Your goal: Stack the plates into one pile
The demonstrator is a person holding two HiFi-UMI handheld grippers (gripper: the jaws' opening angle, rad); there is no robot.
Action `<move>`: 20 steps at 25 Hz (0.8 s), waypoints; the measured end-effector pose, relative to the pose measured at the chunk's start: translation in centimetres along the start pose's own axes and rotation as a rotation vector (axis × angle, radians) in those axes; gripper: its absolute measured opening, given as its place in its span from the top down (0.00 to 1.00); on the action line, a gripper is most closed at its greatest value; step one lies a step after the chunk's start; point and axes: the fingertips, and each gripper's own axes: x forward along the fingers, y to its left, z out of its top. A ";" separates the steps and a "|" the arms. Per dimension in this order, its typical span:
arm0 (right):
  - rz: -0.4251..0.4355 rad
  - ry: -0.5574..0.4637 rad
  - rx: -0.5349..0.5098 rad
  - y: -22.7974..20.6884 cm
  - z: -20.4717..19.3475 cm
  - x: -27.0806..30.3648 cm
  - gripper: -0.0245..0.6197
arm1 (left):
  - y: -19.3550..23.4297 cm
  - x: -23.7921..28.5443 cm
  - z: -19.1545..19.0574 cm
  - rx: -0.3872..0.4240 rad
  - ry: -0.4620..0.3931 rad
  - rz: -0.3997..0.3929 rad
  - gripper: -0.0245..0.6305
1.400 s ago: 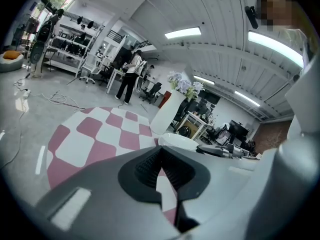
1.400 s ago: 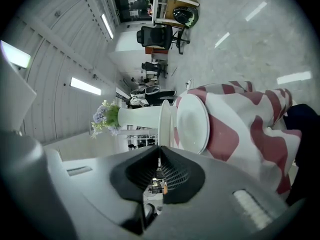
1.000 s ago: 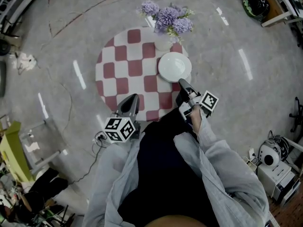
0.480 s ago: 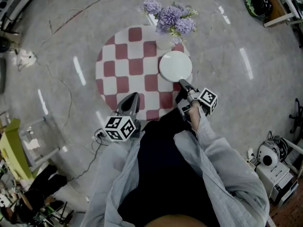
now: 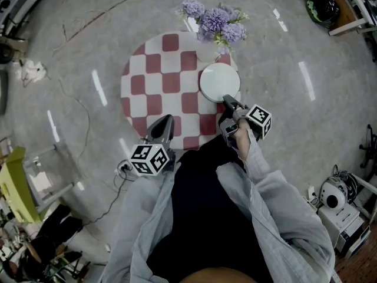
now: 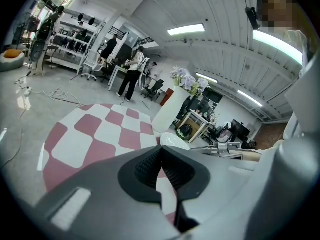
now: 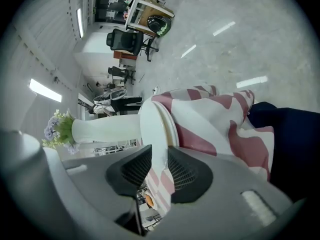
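Plates point(image 5: 220, 81): white, seemingly two already stacked, on the far right part of the checkered table point(image 5: 154, 75), just beside the vase point(image 7: 105, 126) of purple flowers point(image 5: 218, 19).
Handling: likely stiff, glazed and slippery, with some weight; a knock could chip them.
Hold: the thin near rim, pinched firmly and kept level.
Right gripper point(image 7: 159, 159): jaws narrow and just been opening; the plate rim stands between them, the pads apparently no longer pressing.
Left gripper point(image 6: 161, 171): jaws together, empty, near the table's front edge.
Writing: none readable; only square black-and-white markers on the gripper cubes.
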 end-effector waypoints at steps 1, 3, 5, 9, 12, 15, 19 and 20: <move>-0.002 -0.001 -0.002 0.1 0.0 0.0 0.79 | 0.0 -0.1 0.0 0.000 -0.001 0.000 0.94; 0.006 -0.001 0.002 0.5 0.0 0.0 0.71 | 0.0 -0.3 -0.1 -0.001 -0.002 0.001 0.94; 0.021 0.001 0.008 0.9 0.3 0.2 0.60 | 0.1 -0.4 -0.1 -0.001 -0.004 0.004 0.94; 0.030 0.023 0.017 1.5 0.9 0.6 0.36 | 0.2 -0.6 0.1 -0.006 -0.021 0.003 0.94; 0.048 0.044 0.019 2.8 1.0 0.9 0.13 | 0.2 -1.0 0.4 -0.006 -0.037 0.004 0.94; 0.072 0.058 -0.009 3.5 0.9 0.6 0.06 | 0.5 -1.8 0.6 -0.007 -0.052 0.015 0.94; 0.131 0.096 -0.064 4.2 -0.2 -0.3 0.04 | 0.5 -3.0 0.5 -0.011 -0.073 0.023 0.94; 0.159 0.112 -0.082 4.6 -0.7 -0.5 0.04 | 0.5 -3.3 0.4 -0.012 -0.077 0.023 0.94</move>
